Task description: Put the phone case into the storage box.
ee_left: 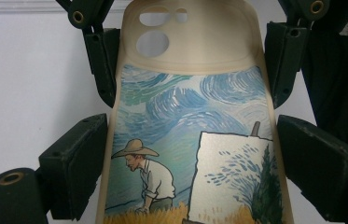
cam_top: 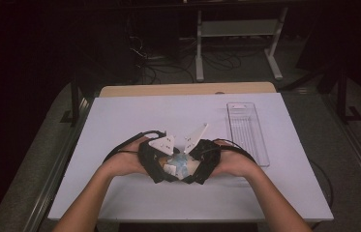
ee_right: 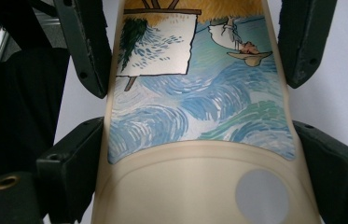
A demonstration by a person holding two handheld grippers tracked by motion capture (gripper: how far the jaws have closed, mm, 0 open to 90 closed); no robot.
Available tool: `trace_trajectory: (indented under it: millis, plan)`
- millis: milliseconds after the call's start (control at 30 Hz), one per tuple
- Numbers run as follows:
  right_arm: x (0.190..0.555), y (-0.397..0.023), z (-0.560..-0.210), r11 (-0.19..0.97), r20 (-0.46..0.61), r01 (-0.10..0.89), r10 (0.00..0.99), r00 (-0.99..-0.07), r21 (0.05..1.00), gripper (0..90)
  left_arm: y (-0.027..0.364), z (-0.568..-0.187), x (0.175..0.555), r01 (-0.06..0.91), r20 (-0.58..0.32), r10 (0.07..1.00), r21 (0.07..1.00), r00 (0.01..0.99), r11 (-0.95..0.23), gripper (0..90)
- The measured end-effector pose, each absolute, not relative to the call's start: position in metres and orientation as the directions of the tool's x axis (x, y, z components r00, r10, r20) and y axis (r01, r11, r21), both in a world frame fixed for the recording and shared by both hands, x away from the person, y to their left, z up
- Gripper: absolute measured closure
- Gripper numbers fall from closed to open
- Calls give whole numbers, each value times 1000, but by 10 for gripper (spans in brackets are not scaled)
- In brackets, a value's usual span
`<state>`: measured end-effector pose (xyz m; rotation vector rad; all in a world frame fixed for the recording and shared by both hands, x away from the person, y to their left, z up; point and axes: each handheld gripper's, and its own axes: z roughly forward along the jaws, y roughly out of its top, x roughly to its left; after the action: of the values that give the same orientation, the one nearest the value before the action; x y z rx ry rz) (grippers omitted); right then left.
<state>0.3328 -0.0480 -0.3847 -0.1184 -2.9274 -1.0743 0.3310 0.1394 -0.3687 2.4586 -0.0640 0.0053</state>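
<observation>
While both hands meet near the front middle of the worktop [cam_top: 120, 116], well left of the clear tray [cam_top: 248, 133], a phone case [ee_left: 190, 140] lies between them. Its long axis runs from left gripper [cam_top: 161, 162] to right gripper [cam_top: 200, 162]; both sets of jaws clamp its long edges, camera-hole end nearer the right. No writing legible, just a painted figure and easel.

A phone case [cam_top: 180, 164] sits between both claws mid-table [cam_top: 120, 116], tray [cam_top: 247, 133] to the right.
</observation>
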Motion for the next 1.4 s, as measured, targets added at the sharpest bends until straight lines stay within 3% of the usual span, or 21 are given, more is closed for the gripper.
trace_trajectory:
  millis: [400,600,800,1400]
  plan:
    - [332,-49,-385,752,42,71,58,-997,655,110,139,-369,329,-59,36,-47,634,998,-771,112]
    - [333,-51,-384,745,59,88,65,-996,662,110,141,-368,328,-34,41,-10,644,999,-764,41]
    - [334,-52,-385,743,64,102,79,-995,662,109,152,-360,330,-2,24,19,672,1000,-741,25]
    - [343,-73,-384,706,98,221,211,-973,673,107,192,-356,332,167,25,272,733,962,-659,0]
